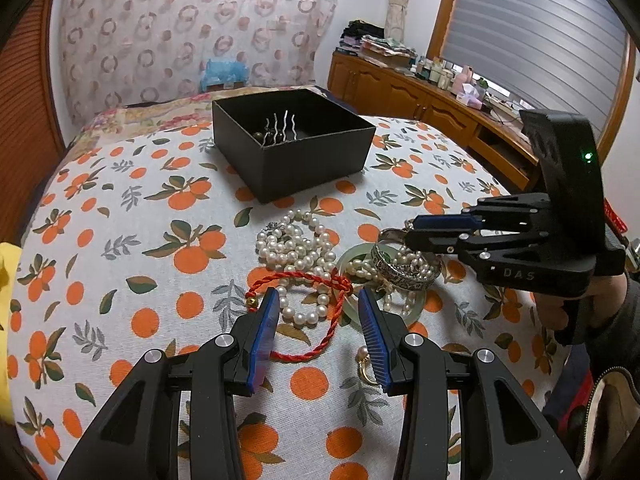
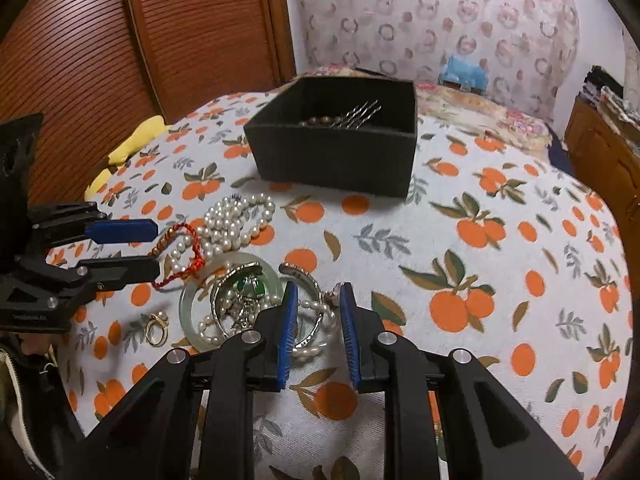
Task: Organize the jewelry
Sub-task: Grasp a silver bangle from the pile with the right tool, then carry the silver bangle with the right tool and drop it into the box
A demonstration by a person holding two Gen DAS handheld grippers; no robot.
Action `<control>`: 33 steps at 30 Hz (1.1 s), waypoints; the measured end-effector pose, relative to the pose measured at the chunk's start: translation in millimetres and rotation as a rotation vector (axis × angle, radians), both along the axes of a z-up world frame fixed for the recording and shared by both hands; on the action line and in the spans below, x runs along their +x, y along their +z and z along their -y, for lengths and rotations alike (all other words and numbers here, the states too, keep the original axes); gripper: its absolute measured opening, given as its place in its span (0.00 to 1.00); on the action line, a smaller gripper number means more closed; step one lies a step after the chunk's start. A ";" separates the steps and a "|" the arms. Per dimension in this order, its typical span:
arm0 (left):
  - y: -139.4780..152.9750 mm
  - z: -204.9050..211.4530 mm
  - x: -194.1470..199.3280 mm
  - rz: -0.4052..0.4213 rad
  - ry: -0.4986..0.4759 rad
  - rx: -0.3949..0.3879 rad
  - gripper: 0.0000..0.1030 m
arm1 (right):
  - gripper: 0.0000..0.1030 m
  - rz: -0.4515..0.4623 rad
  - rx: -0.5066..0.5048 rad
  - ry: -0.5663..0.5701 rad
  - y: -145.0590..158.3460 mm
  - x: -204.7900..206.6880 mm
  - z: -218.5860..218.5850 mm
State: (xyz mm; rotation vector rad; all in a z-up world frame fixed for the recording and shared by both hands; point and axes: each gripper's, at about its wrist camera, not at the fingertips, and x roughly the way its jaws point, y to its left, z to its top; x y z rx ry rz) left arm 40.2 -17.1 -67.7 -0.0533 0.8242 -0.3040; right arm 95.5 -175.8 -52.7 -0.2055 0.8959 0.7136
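— What's on the orange-print tabletop (image 1: 120,216)?
— Both tools gape, gripping nothing: left tool (image 1: 318,308) over the red cord (image 1: 304,280), right tool (image 2: 318,300) at the silver bangle (image 2: 310,280). The pearls (image 1: 292,240) lie just before the black box (image 1: 292,140).

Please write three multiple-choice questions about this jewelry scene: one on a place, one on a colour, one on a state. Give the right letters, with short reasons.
1. Where do the wavy hairpins lie?
A. inside the black box
B. on the cloth
C. in a gripper

2. What colour is the braided cord?
A. green
B. red
C. blue

3. How are the fingers of the left gripper?
A. shut on pearls
B. open
C. shut on the cord

Answers: 1 A, the pins stand within the box walls. 2 B, it is plainly red. 3 B, a wide gap shows between the blue pads.
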 end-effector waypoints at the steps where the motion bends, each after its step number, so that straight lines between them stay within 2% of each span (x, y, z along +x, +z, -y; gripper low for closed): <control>1: -0.1 0.2 0.1 0.000 0.000 0.001 0.38 | 0.23 -0.003 0.000 -0.001 -0.9 0.0 0.1; 6: -0.3 0.1 0.2 0.001 0.001 0.000 0.38 | 0.23 0.001 -0.011 0.002 -2.3 -2.5 0.7; 7: -0.4 0.1 0.2 0.001 0.002 -0.001 0.38 | 0.13 0.004 -0.013 0.001 -2.0 -3.2 1.2; 11: -0.5 0.2 0.1 -0.002 0.001 0.001 0.38 | 0.05 0.030 -0.007 -0.006 3.9 -6.4 4.8; 18: -1.1 5.0 1.5 -0.008 -0.009 0.002 0.38 | 0.05 0.080 0.001 -0.020 17.7 -8.6 11.8; 26: 4.7 22.5 16.6 -0.007 -0.061 -0.017 0.37 | 0.05 0.177 0.050 -0.047 58.4 -15.3 27.3; 29: 6.5 34.4 25.0 -0.013 -0.089 -0.018 0.28 | 0.05 0.209 0.057 -0.057 70.8 -16.9 31.9; 33: 4.5 48.3 36.4 -0.036 -0.107 0.005 0.21 | 0.05 0.245 0.067 -0.072 85.4 -17.6 38.3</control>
